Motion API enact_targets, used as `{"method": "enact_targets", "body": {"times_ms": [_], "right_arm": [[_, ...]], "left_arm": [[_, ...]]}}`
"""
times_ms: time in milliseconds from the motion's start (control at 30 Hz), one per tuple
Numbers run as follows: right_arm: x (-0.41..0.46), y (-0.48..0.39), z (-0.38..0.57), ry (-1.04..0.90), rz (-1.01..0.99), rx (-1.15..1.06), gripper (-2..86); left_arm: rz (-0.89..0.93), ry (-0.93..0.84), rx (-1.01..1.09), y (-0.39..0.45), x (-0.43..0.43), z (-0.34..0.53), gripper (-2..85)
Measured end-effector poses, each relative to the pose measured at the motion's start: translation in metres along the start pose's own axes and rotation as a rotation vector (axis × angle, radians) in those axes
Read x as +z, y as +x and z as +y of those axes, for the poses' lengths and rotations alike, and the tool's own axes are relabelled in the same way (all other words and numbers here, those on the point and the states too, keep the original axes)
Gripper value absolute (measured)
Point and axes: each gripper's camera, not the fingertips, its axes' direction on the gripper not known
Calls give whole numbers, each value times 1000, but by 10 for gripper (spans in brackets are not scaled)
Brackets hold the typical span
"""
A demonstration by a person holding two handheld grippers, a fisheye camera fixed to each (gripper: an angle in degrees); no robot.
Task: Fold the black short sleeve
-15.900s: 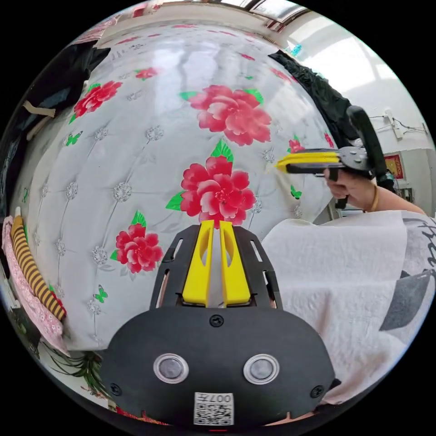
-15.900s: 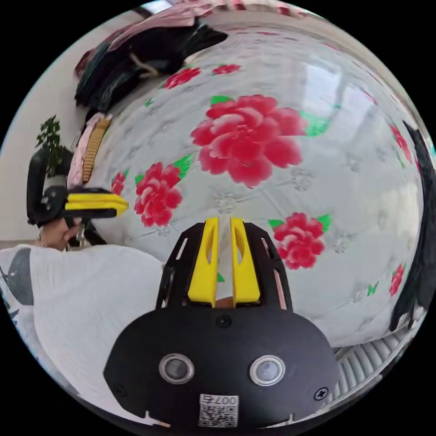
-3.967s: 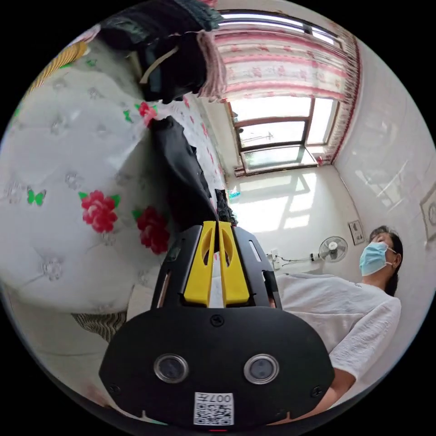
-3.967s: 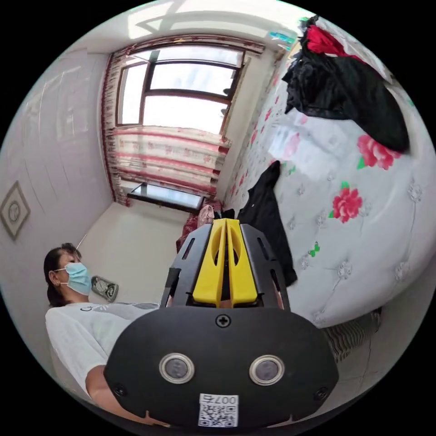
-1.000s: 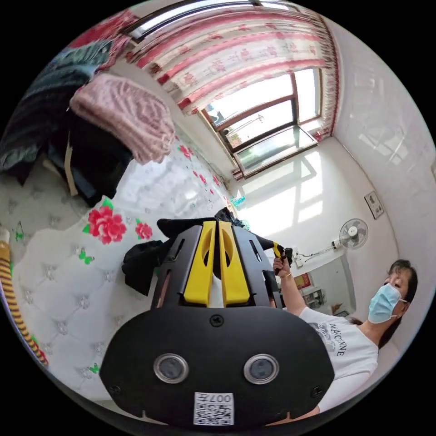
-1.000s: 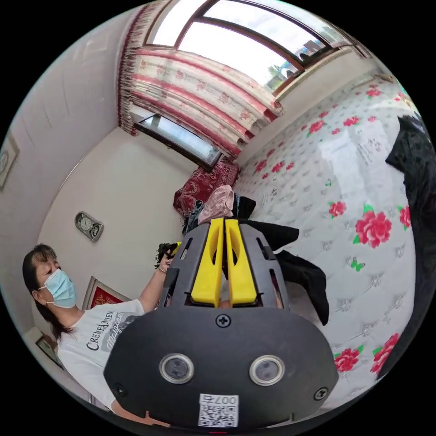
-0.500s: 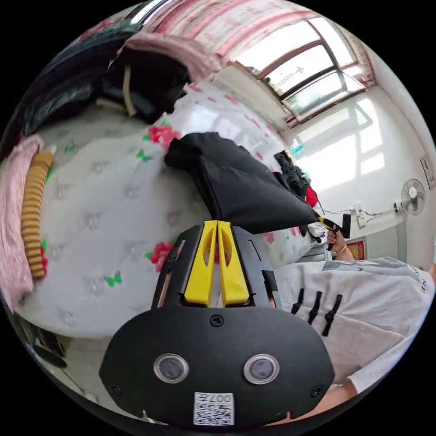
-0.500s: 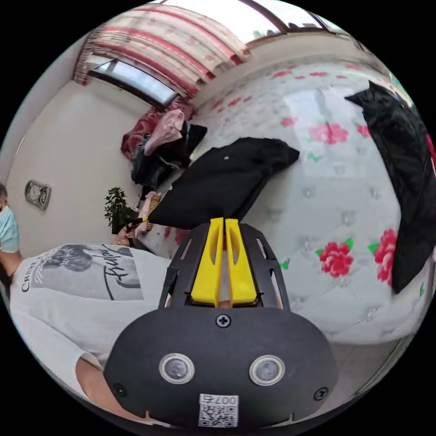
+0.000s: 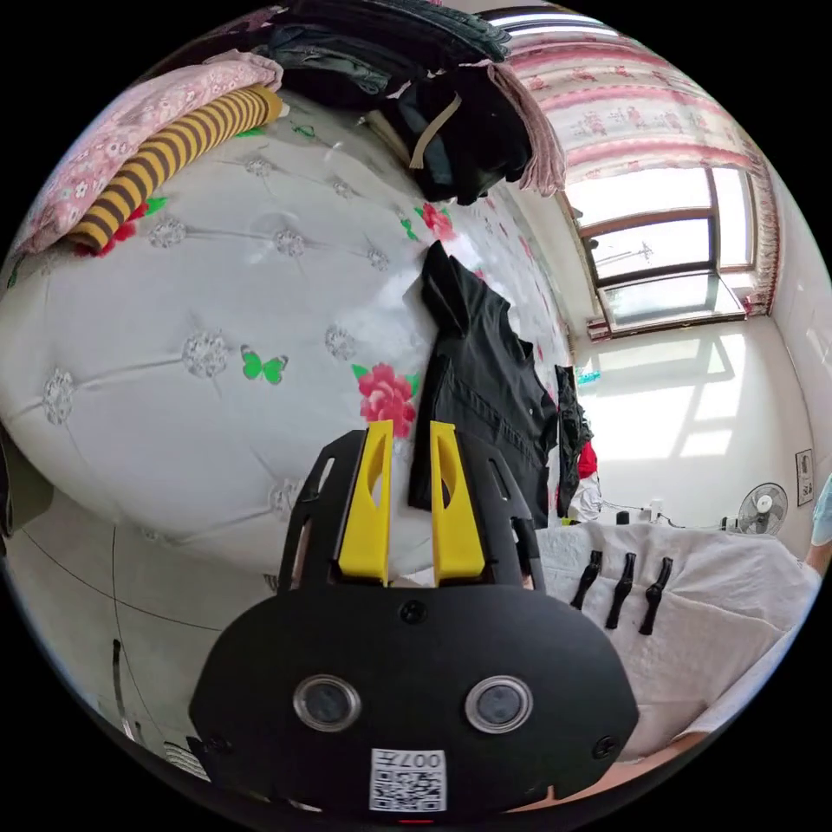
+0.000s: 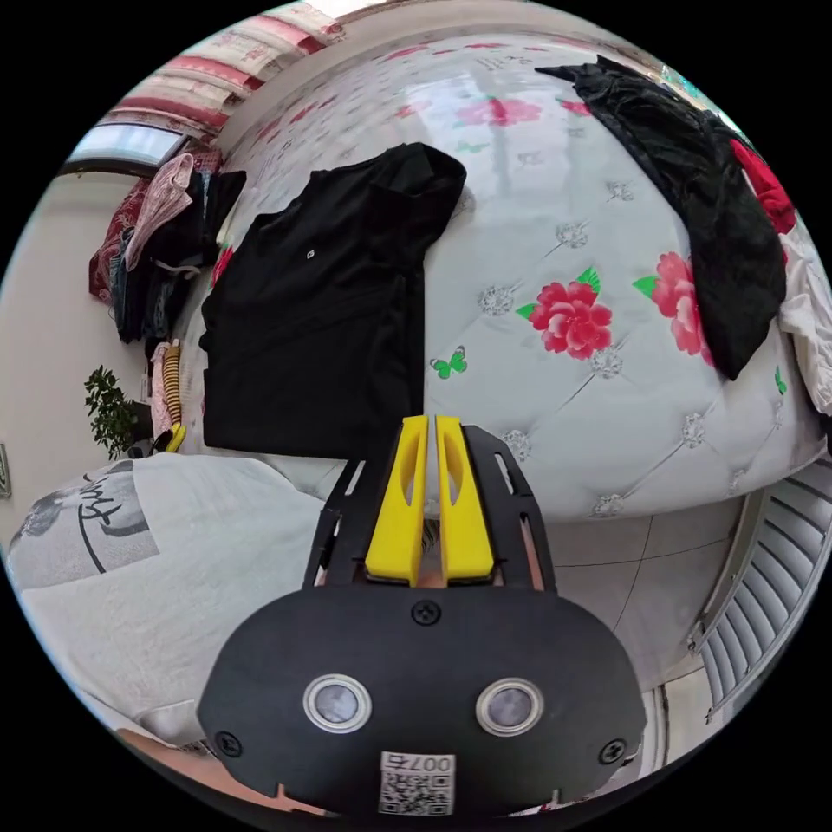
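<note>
Quilted white bedding with button tufts, printed red flowers and green butterflies covers the bed and serves as the work surface; its sheen suggests a smooth face on which cloth will slide readily.

The black short sleeve lies spread on the bed near its front edge, hem toward the person, one sleeve reaching toward the far side. In the left gripper view the same garment appears edge-on as a narrow dark strip. It is not yet folded.

Handling judgement: the fabric looks thin, matte and limp, with soft creases across the body. Expect low weight, no stiffness, and sagging wherever it is unsupported. Take hold at the edges, such as a hem corner and the shoulder seam on the same side, so that a straight fold line forms between the two grips. A pinch in the middle of the body would probably bunch the cloth.

The left gripper has its yellow fingers apart, holding nothing, just short of the hem. The right gripper has its fingers almost together, a thin gap between them; no cloth appears to be held, though the tips sit close to the hem.

A second heap of dark clothes lies well apart at the far side of the bed.
</note>
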Motion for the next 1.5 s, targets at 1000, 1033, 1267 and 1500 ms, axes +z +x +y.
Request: {"method": "enact_targets", "body": {"times_ms": [1000,1033,1267,1500], "right_arm": [[77,-179,-34,7,-315,-157,-1],[82,-186,-39,-3,-317,-180,0],[137,-248,-98,-14,-379,-315,38],[221,-349,-165,-83,-360,-459,71]], "left_arm": [[481,339,-499,-78,88,-63,-8],[401,311,-381,-52,86,-68,-8],[-287,-155,752,192,181,-27,-4],[-404,-128,924,235,229,48,-2]]}}
